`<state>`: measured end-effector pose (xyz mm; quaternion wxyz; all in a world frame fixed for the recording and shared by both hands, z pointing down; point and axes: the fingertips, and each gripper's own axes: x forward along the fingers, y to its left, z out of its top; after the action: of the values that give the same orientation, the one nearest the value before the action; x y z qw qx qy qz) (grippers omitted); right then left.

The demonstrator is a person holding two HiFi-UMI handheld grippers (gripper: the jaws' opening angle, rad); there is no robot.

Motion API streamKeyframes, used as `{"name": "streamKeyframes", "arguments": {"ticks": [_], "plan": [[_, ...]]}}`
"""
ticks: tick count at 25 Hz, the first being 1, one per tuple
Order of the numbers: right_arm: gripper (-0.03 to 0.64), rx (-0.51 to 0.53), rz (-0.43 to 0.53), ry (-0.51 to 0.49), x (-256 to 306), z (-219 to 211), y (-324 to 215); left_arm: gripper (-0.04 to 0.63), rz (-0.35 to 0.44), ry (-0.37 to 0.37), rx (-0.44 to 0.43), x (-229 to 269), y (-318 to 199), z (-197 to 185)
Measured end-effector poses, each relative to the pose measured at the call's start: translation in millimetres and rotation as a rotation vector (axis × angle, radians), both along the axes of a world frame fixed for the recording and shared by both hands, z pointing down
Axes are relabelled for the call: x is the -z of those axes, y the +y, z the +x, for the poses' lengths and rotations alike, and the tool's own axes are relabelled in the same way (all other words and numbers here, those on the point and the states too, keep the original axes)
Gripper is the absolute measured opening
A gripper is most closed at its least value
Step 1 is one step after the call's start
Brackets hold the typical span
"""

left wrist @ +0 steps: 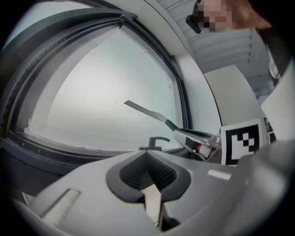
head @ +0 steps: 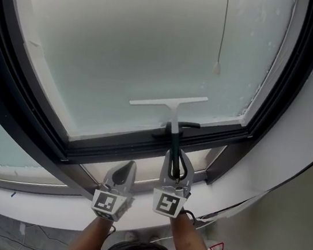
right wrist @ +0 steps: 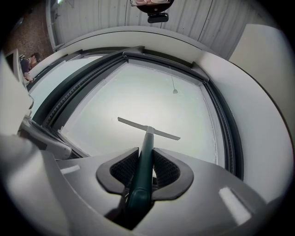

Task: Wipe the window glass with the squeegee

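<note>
The right claw (head: 173,156) is clamped on the dark green handle of the squeegee (head: 169,102). The right gripper view shows the handle seated between its ribbed pads. From that grip the handle's long axis runs straight away towards the far side. The pale blade lies crosswise at its end, left to right with the right tip a little farther off. The blade rests low on the frosted window glass (head: 129,36), just beyond the near rail of the dark window frame (head: 112,150). Most of the pane lies beyond it. The next stroke therefore probably means pushing out along the handle's line before drawing back. The left claw (head: 128,168) is just left of the right one, drawn together on nothing, and plays no part.
</note>
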<state>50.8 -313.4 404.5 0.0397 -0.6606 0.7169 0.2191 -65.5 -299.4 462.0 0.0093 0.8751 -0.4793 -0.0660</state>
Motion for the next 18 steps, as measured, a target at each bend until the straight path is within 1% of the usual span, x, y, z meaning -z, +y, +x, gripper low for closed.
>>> {"name": "streamKeyframes", "arguments": {"ticks": [7, 18], "plan": [[0.098, -0.002, -0.044, 0.008, -16.4, 1.3, 0.7, -0.002, -0.016, 0.0, 0.009, -6.6, -1.5, -0.8], [0.1, 0.002, -0.11, -0.014, -44.8, 6.3, 4.1, -0.002, -0.036, -0.012, 0.021, -16.9, 4.0, 6.9]]}}
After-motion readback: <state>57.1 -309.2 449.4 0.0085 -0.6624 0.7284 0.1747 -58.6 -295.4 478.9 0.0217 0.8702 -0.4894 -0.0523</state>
